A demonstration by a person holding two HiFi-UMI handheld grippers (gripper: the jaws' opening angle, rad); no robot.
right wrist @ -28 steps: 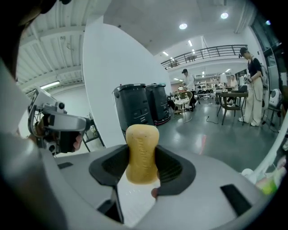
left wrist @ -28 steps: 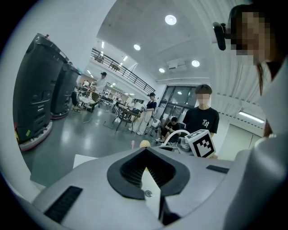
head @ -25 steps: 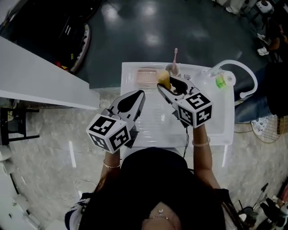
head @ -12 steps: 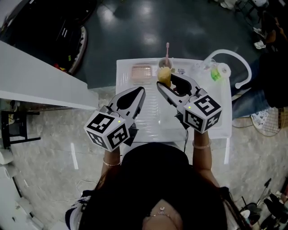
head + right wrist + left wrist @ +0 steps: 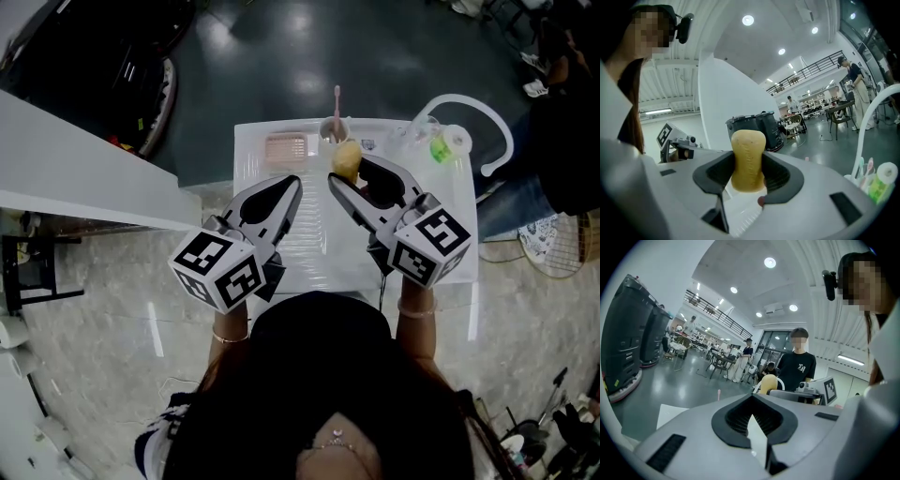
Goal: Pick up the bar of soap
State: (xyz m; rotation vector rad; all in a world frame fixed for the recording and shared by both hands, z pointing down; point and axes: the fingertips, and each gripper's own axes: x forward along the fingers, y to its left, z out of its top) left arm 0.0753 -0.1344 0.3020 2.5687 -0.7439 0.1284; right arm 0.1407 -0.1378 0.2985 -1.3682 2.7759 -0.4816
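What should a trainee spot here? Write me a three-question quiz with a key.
1. Fill in: the left claw is shut and holds ____.
2. What grips the soap? A) left claw B) right claw C) a bare hand
3. True or false: the soap lies in the pink dish.

Key: 1 nothing; 2 B; 3 false, it is up in the claw.

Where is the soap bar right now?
In the head view, upper centre, the soap bar sits clamped in the right gripper, just below the toothbrush cup and right of the pink dish.
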